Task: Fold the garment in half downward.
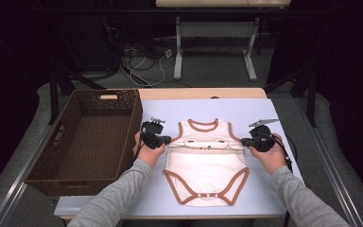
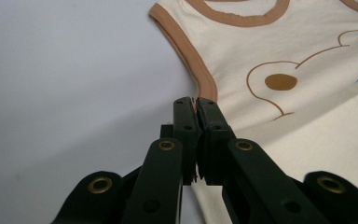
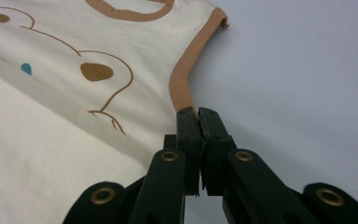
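Both grippers, left gripper (image 1: 166,140) and right gripper (image 1: 244,141), pinch the cream bodysuit (image 1: 206,168) at its armhole seams. It lies flat on the pale table (image 1: 274,189), neck pointing away from the person, long axis running near to far. A wicker basket (image 1: 123,156) sits left; cables litter the dark floor (image 1: 208,66) beyond.

Your left gripper (image 2: 196,105) has its fingers (image 2: 185,126) pinched together on the bodysuit (image 2: 279,130) at its brown armhole trim, over the bench (image 2: 65,84).
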Demonstrator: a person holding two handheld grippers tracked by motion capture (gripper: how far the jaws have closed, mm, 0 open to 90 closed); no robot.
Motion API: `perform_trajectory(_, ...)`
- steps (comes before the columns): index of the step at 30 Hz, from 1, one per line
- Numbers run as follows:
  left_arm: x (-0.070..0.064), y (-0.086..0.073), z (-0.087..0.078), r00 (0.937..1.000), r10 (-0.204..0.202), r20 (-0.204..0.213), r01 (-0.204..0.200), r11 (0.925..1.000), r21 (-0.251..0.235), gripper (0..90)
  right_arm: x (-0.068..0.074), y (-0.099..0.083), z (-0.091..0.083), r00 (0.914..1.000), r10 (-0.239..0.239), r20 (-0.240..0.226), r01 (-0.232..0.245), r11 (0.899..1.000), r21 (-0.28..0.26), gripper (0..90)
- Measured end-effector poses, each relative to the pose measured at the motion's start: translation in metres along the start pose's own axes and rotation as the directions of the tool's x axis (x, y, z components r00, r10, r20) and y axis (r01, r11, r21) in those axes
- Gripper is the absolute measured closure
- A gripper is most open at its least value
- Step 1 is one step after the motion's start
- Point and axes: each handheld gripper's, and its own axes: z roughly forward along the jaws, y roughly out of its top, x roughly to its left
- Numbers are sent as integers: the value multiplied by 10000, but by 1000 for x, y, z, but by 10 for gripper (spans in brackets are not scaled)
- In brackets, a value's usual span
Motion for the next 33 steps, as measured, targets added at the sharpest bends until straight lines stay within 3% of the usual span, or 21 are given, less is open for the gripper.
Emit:
perform_trajectory(3, 1, -5, -1, 9998, 200, 73, -201, 9997, 120, 874, 1, -5, -1, 10000, -85, 2, 85, 9999, 98, 883)
perform_trajectory(14, -1, -19, -4, 9994, 163, 299, -169, 9997, 175, 874, 6, -14, -9, 9995, -167, -251, 170, 9998, 117, 882)
perform_trajectory(33, -3, -30, -2, 9989, 179, 439, -194, 9992, 337, 868, 8, -22, -3, 9993, -274, -260, 284, 9989, 378, 879)
